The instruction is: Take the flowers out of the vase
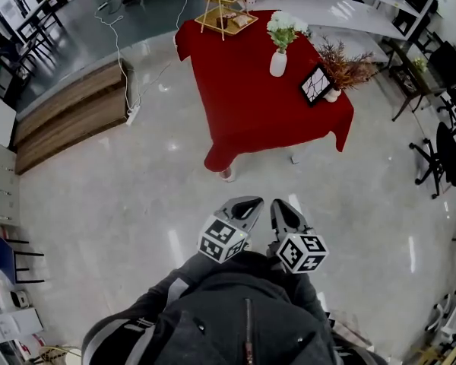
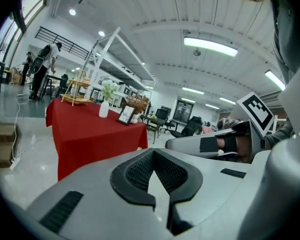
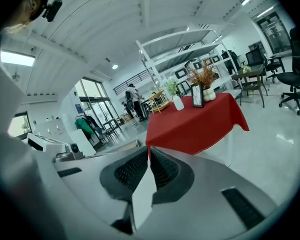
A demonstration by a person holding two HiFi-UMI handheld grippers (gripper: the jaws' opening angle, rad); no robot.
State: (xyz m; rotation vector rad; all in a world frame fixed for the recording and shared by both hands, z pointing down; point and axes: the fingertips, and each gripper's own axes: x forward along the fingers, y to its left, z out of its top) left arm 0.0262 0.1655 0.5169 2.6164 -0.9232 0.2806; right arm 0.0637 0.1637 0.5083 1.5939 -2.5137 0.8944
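Note:
A white vase (image 1: 278,63) with white flowers (image 1: 286,26) stands on a table under a red cloth (image 1: 251,105), well ahead of me across the floor. Both grippers are held close to my body, far short of the table. The left gripper (image 1: 251,202) and the right gripper (image 1: 280,204) sit side by side, each shut on nothing. In the left gripper view the vase (image 2: 104,109) and flowers (image 2: 109,90) appear small beyond the left gripper's (image 2: 152,152) meeting jaws. The right gripper view shows the vase (image 3: 178,103) far past the right gripper (image 3: 149,148).
On the table also stand a black picture frame (image 1: 316,84), a small vase of dried brown stems (image 1: 343,67) and a wooden tiered stand (image 1: 226,15). A wooden platform (image 1: 68,120) and a power strip (image 1: 133,113) lie left. Office chairs (image 1: 447,154) stand right.

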